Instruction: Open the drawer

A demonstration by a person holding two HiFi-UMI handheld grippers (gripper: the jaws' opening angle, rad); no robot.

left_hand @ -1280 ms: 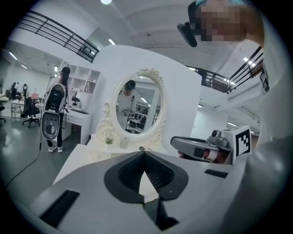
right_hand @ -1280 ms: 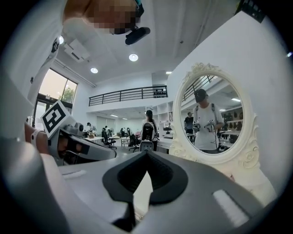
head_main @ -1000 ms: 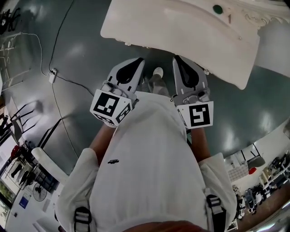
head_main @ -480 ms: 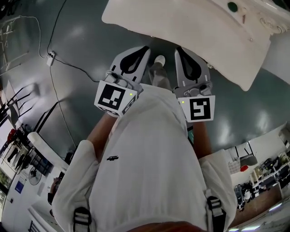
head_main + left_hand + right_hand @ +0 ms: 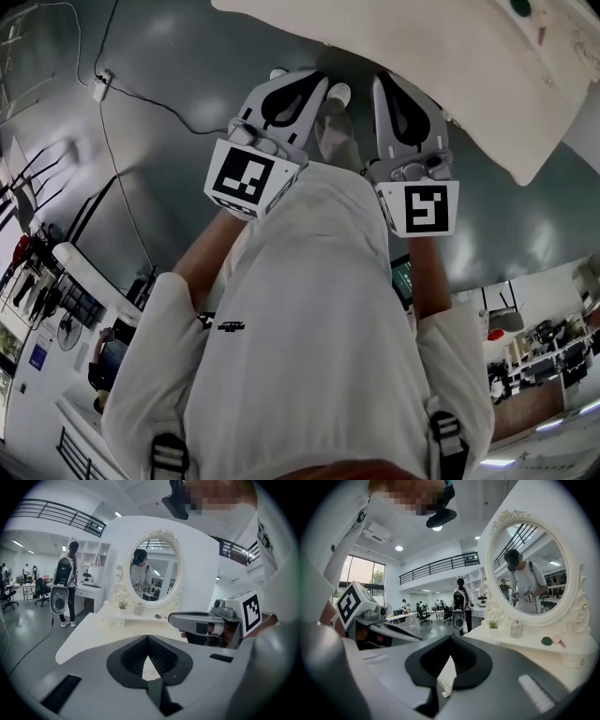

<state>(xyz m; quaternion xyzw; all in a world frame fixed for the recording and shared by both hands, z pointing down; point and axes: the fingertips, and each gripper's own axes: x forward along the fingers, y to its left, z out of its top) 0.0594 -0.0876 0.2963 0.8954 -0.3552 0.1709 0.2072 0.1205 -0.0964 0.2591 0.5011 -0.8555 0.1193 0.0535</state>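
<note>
A white dressing table (image 5: 441,56) fills the top of the head view; no drawer front shows there. In the left gripper view a small white drawer box with knobs (image 5: 110,620) sits on the tabletop beside the oval mirror (image 5: 152,576). My left gripper (image 5: 317,77) and right gripper (image 5: 382,81) hang side by side in front of my white shirt, just short of the table's near edge. Both are shut with nothing between the jaws, the left gripper's tips (image 5: 148,636) meeting and the right gripper's tips (image 5: 450,637) meeting too. Neither touches the table.
A cable runs over the grey floor to a socket block (image 5: 98,86) at the left. My shoes (image 5: 339,94) stand under the table edge. A green item (image 5: 521,7), a small plant (image 5: 123,605) and a glass (image 5: 139,609) sit on the tabletop. A person with a backpack (image 5: 65,588) stands far left.
Both grippers and the table have slid upward in the head view, and the grippers stand a little nearer the table edge. Their jaws look the same.
</note>
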